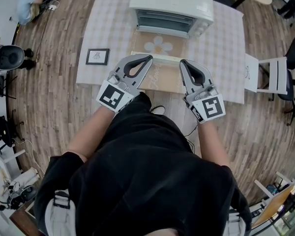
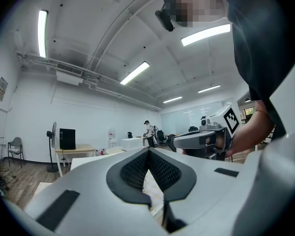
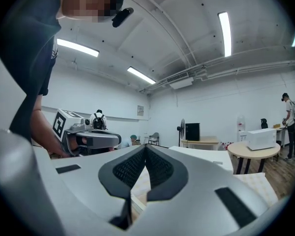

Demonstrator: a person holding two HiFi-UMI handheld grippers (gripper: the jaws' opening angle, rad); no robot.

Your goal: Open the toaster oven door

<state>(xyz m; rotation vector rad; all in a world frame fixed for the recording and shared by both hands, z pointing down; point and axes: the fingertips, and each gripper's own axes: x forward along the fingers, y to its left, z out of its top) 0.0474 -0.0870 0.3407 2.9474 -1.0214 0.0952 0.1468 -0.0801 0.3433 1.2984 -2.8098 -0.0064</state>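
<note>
Awaiting start: toaster oven (image 1: 172,6) stood at far side of table (image 1: 221,48), door (image 1: 162,21) apparently shut; left gripper (image 1: 146,59) and right gripper (image 1: 183,62), jaws together, empty, hung well short of it.

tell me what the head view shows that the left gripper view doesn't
Head view only: the oven, its door shut, and a framed picture. Left gripper view only: ceiling lights and a fan. Both: the left tool and right tool, each shut and empty.
</note>
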